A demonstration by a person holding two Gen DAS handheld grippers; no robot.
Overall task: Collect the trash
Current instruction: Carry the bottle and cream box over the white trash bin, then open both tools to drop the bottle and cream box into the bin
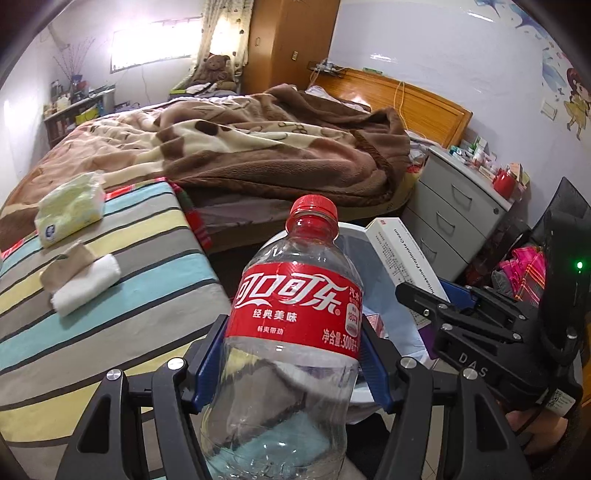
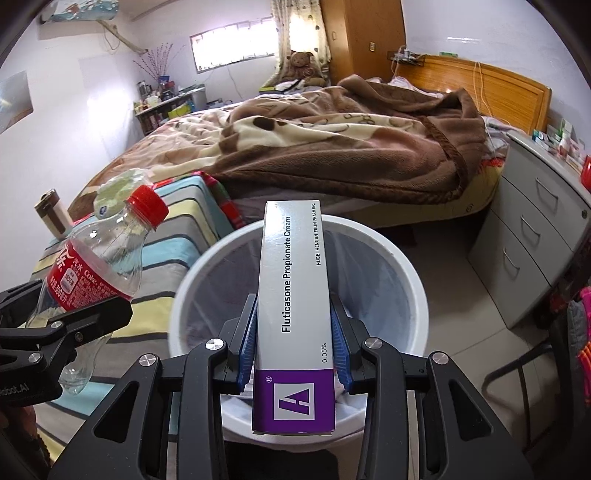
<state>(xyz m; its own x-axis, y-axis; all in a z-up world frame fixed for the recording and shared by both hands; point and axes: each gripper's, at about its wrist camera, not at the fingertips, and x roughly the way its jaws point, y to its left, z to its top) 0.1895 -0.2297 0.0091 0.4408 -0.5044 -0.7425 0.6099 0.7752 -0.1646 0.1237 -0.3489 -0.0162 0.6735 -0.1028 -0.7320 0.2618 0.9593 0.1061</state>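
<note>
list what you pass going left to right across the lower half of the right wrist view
left gripper shut on the cola bottle → white bin with the right gripper holding the cream box over it → grey drawer unit

Both views are lit by daylight from the window [image 1: 153,46] on the far wall; the pane is overexposed to plain white and blooms onto the adjacent curtain [image 1: 221,33]; the same window [image 2: 232,46] clips in the right wrist view. The walls carry a faint violet cast; a soft highlight sits on the right-hand wall [image 1: 399,59]. Overall exposure is moderate; shadows are soft, deepest between the bed and the floor. The clear bottle [image 1: 291,332] shows small specular glints. Fisheye distortion bends straight lines near the borders; black vignetting fills the corners. Focus is sharp in the centre and softens slightly at the periphery; no motion blur is evident.
</note>
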